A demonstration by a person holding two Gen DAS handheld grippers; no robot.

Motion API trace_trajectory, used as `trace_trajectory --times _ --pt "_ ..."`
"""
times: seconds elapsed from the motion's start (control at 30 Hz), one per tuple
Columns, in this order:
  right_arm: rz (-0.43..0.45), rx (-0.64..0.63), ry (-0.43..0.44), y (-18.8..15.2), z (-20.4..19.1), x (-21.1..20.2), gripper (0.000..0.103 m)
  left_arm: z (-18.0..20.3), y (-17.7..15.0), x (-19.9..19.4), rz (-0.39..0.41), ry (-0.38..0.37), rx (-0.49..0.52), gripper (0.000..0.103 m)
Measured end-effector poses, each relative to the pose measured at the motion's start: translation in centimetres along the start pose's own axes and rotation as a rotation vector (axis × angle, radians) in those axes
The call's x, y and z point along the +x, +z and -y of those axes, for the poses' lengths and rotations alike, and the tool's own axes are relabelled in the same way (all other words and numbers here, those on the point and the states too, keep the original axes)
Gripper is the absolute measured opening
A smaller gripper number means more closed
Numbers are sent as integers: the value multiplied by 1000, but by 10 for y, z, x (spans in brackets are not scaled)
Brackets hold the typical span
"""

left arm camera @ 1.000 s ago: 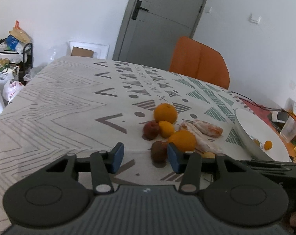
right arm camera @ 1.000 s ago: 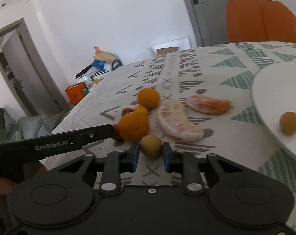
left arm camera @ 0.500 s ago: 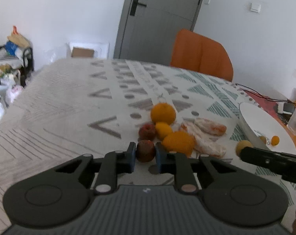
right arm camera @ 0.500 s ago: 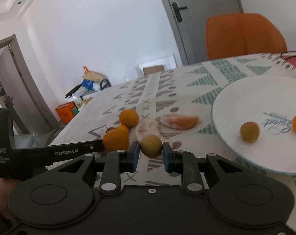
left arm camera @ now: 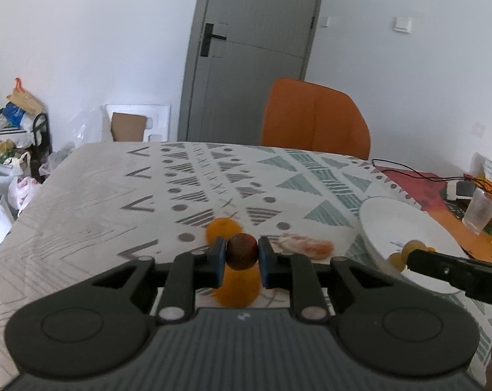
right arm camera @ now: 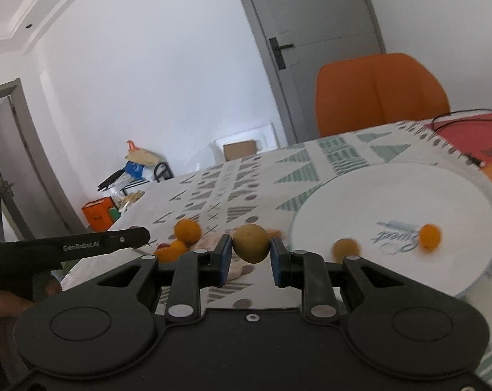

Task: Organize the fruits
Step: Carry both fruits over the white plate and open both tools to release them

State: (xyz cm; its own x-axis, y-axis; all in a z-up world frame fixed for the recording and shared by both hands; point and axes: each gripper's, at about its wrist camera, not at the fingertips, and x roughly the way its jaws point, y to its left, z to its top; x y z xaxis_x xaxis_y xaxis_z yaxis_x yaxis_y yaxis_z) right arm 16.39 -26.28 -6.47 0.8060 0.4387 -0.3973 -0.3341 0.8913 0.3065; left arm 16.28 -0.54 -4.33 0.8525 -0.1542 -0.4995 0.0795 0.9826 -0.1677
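My left gripper is shut on a dark red-brown fruit and holds it above the table. Below it lie an orange, another orange and peeled citrus pieces. My right gripper is shut on a yellow-green fruit, raised near the left rim of the white plate. The plate holds a yellow-brown fruit and a small orange fruit. The remaining oranges lie left of the plate.
The table has a patterned cloth. An orange chair stands at the far edge. A plastic cup, cables and a red mat are beyond the plate. Bags and a rack stand left of the table.
My left gripper shut on the dark fruit and lifted it off the table. My right gripper lifted the yellow-green fruit and carried it right, toward the plate.
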Motion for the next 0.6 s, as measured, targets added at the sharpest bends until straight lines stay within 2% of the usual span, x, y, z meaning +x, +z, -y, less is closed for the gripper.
trace_trajectory --times 0.23,0.6 --pt "22 31 -38 6 27 -8 24 34 7 13 -4 -48 39 19" --pt "2 86 -87 4 68 -10 24 79 14 45 -29 -123 95 19"
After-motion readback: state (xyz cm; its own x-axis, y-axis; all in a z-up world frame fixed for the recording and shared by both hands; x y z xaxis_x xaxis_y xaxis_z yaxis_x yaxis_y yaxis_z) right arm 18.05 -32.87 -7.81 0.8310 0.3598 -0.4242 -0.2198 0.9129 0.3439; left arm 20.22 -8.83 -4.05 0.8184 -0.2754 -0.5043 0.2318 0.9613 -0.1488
